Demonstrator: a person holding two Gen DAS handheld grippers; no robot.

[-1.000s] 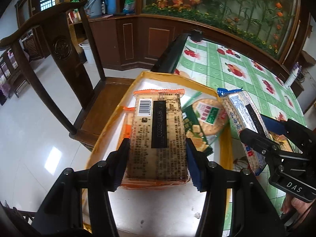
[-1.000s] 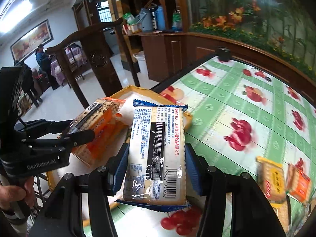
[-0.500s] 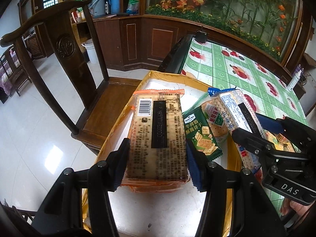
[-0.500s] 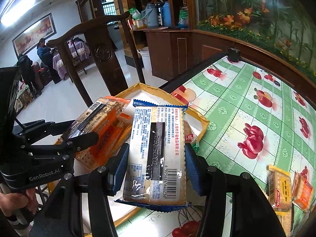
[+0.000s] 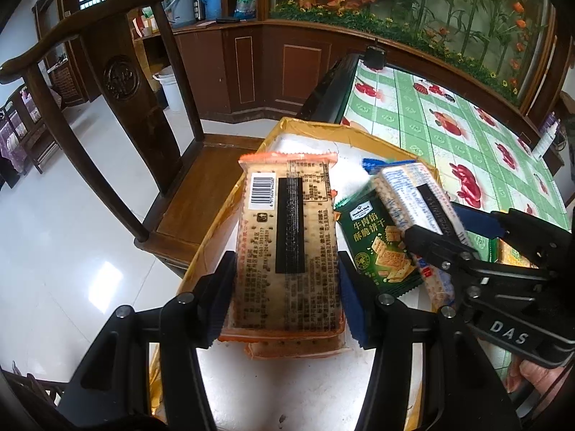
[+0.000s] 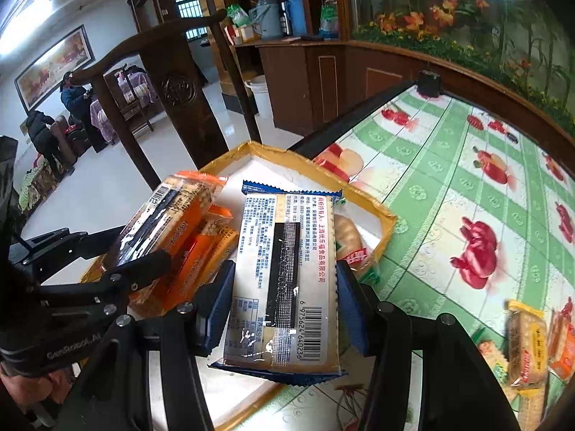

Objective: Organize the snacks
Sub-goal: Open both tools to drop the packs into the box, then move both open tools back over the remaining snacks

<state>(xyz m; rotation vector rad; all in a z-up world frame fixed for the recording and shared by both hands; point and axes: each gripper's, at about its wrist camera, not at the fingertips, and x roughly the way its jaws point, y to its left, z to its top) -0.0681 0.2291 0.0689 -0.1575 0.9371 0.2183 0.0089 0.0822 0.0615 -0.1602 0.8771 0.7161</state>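
My left gripper (image 5: 287,298) is shut on an orange cracker pack (image 5: 287,244), held barcode side up over the yellow-rimmed white tray (image 5: 312,125). Another orange pack (image 5: 298,350) lies under it in the tray. A green cracker packet (image 5: 377,248) lies in the tray to the right. My right gripper (image 6: 284,309) is shut on a blue-edged cracker pack (image 6: 287,269), also above the tray (image 6: 390,217). In the left wrist view the right gripper (image 5: 463,231) and its blue pack (image 5: 406,194) come in from the right. The right wrist view shows the orange pack (image 6: 169,215) at the left.
A dark wooden chair (image 5: 118,82) stands left of the tray, off the table's edge. The green cherry-pattern tablecloth (image 6: 467,186) runs to the right, with several loose snack packs (image 6: 528,348) at its near right. A wooden cabinet (image 5: 273,57) lines the back. Two people (image 6: 46,133) are far off.
The right gripper with the blue pack has moved left, further over the tray and above the green packet. The left gripper kept its orange pack nearly still.
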